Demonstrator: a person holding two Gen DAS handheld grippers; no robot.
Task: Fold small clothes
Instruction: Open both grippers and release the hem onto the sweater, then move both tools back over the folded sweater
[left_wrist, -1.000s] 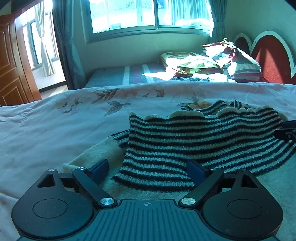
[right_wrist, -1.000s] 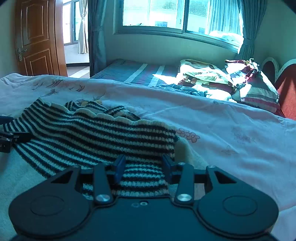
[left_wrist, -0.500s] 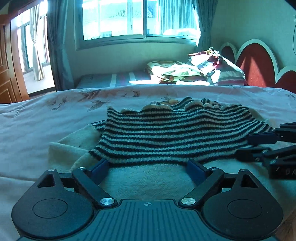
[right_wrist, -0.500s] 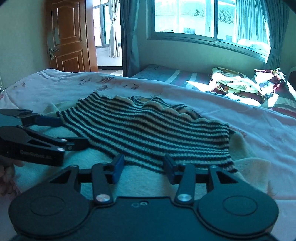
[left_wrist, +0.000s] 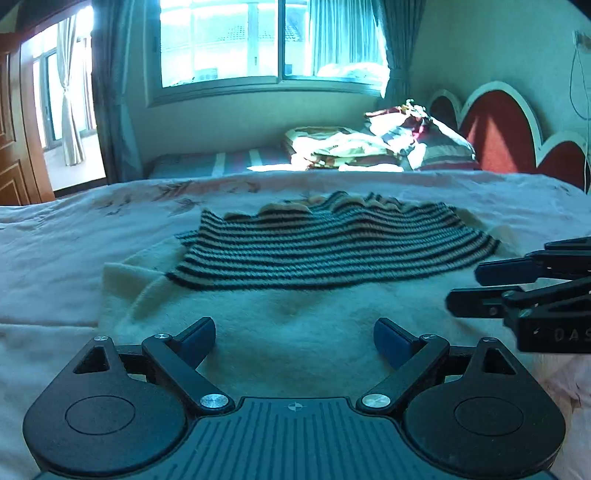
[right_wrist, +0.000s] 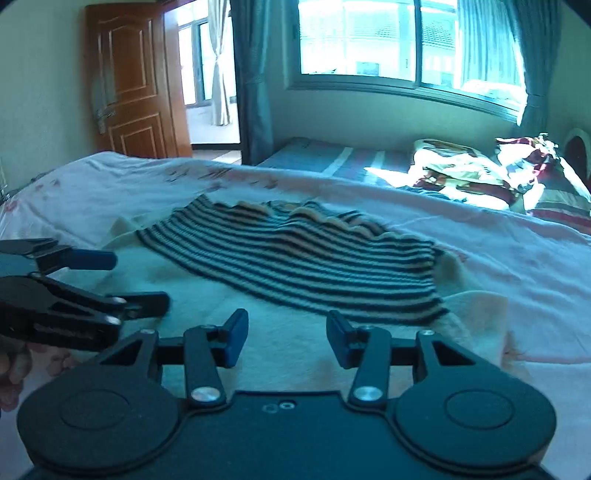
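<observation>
A small striped knit garment (left_wrist: 328, 247) lies folded flat on a cream fleece cloth (left_wrist: 295, 325) on the bed; it also shows in the right wrist view (right_wrist: 295, 266). My left gripper (left_wrist: 294, 338) is open and empty, held back from the garment's near edge over the cream cloth. My right gripper (right_wrist: 283, 338) is open and empty, also short of the garment's near edge. The right gripper shows at the right edge of the left wrist view (left_wrist: 517, 288), and the left gripper at the left of the right wrist view (right_wrist: 81, 291).
The pale floral bedspread (left_wrist: 55, 258) covers the bed. A second bed with a pile of bedding and pillows (left_wrist: 380, 144) stands under the window. A red headboard (left_wrist: 498, 133) is at the right. A wooden door (right_wrist: 133, 88) stands open at the left.
Both grippers have let go of the striped garment and drawn back toward me. The garment now lies farther from both sets of fingers. The two grippers are now side by side.
</observation>
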